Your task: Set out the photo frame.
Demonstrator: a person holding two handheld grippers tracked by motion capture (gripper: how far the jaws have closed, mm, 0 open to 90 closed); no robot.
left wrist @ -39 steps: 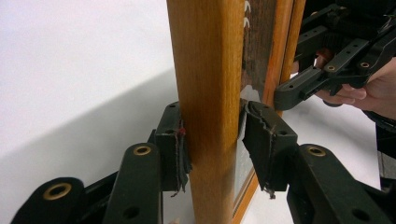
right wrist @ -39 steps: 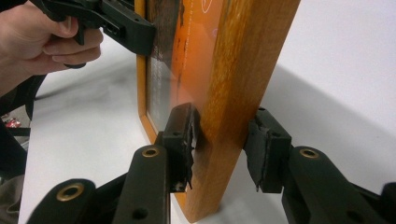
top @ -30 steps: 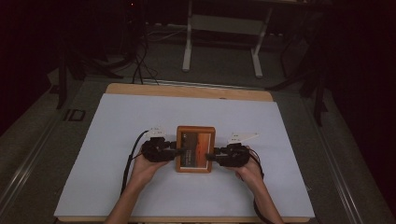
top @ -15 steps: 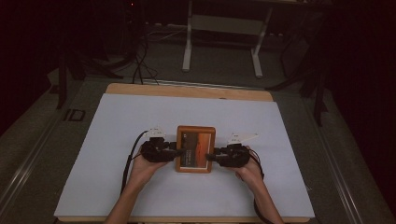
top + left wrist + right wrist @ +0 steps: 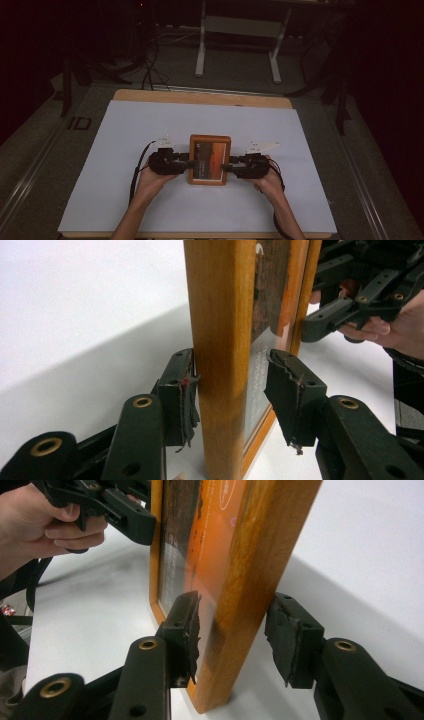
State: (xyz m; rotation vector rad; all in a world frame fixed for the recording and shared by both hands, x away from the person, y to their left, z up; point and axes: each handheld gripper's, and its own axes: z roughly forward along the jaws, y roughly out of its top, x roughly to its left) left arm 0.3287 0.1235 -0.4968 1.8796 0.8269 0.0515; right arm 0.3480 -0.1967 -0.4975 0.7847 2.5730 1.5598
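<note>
From the high view, a wooden picture frame sits near the middle of the white sheet that covers the table, a little toward the near edge. The left gripper meets its left edge and the right gripper its right edge, each held in a hand coming in from the near side. At that distance the jaws are too small to judge.

The left gripper view gives what the high view cannot — the frame's left rail stands between the two pads, with the left-hand pad touching or almost touching the wood and the other pad clearly off it, a gap showing over the glass. The jaws have just been opening, and they straddle the rail rather than clamp it. Far off in this view, the other gripper is at the opposite rail, fingers wrapped round its body.

The right gripper view shows the mirror case: the right rail between the pads, the pad on the picture side close against it, the outer pad well clear. These jaws too have just been opening. The orange print behind the glass reads plainly here — in the high view it is a dim patch.
</note>
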